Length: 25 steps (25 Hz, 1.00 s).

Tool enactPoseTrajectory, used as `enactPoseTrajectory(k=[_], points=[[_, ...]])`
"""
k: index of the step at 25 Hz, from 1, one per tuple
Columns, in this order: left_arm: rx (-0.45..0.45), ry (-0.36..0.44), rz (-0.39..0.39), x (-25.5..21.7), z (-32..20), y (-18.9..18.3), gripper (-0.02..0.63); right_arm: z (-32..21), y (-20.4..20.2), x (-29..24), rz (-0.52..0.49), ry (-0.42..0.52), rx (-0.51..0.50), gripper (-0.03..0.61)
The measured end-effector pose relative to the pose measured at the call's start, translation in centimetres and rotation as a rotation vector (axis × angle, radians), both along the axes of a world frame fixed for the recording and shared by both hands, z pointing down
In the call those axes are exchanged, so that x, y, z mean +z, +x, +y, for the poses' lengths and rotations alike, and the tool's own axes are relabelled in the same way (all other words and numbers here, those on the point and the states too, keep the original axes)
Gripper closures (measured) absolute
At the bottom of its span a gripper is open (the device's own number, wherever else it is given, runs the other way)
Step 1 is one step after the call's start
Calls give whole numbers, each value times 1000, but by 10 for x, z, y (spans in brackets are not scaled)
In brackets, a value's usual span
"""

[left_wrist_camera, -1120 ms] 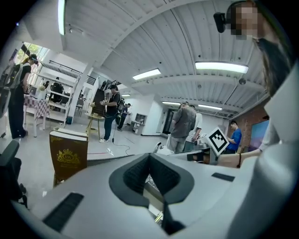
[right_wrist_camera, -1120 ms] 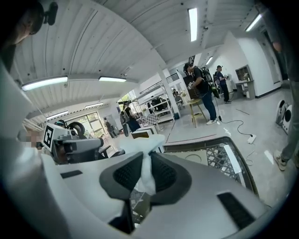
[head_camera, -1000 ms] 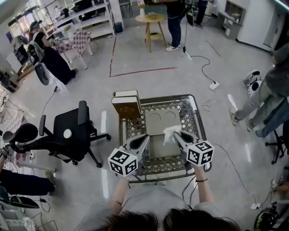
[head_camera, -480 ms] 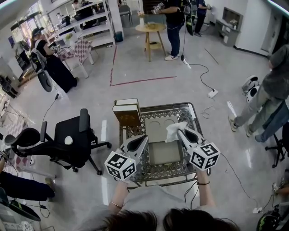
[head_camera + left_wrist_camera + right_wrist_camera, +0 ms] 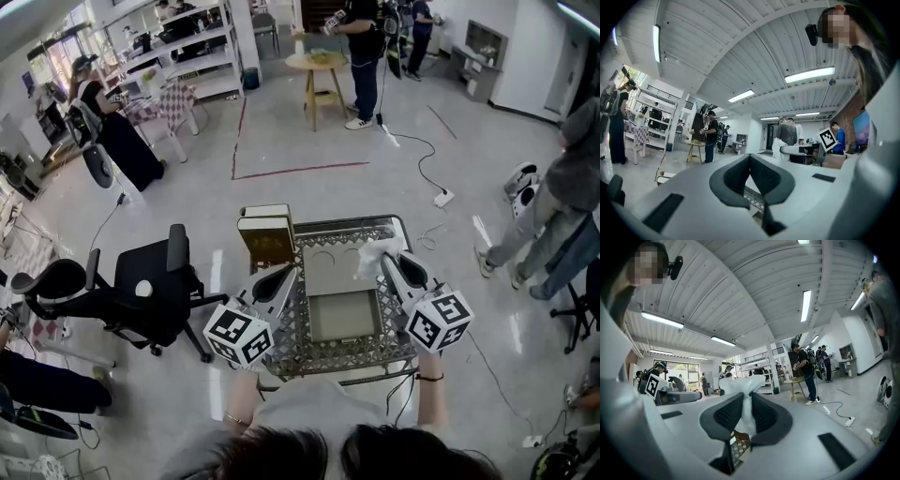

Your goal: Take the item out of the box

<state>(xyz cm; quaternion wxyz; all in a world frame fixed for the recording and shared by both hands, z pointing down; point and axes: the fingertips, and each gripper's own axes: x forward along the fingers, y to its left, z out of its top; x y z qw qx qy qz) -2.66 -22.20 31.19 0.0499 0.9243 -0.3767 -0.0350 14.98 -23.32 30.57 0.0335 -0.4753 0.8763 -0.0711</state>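
An open cardboard box (image 5: 343, 317) sits on the mesh-topped metal table (image 5: 302, 349), its lid flap (image 5: 330, 261) folded back. My right gripper (image 5: 386, 257) is shut on a crumpled white plastic-wrapped item (image 5: 372, 251), held above the box's far right corner. In the right gripper view the white item (image 5: 746, 392) is pinched between the dark pads and sticks out past the right gripper (image 5: 748, 404). My left gripper (image 5: 281, 274) hovers over the table's left side, beside the box. In its own view the left gripper (image 5: 750, 160) is shut with nothing between the pads.
A brown closed box (image 5: 265, 236) stands at the table's far left corner. A black office chair (image 5: 150, 281) is on the left. People stand at the right (image 5: 562, 197) and at the back by a round wooden stool (image 5: 317, 62). A cable and power strip (image 5: 442, 197) lie on the floor.
My right gripper has lifted the white item up and to the right, from over the box toward its far right corner. My left gripper has drifted left, away from the box.
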Motion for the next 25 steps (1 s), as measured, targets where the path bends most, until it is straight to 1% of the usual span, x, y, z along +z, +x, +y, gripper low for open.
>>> enactPoseTrajectory(k=[6,13,25], points=[[-33,31,4,-11,0,-9,597,5,11,-19,24,51,37,511],[-66,41,-19,-9,-3,-18,597,6,27,-13,31,65,89,514],[-43,35,-7,-6,2,-13,596,9,29,-9,29,71,87,514]])
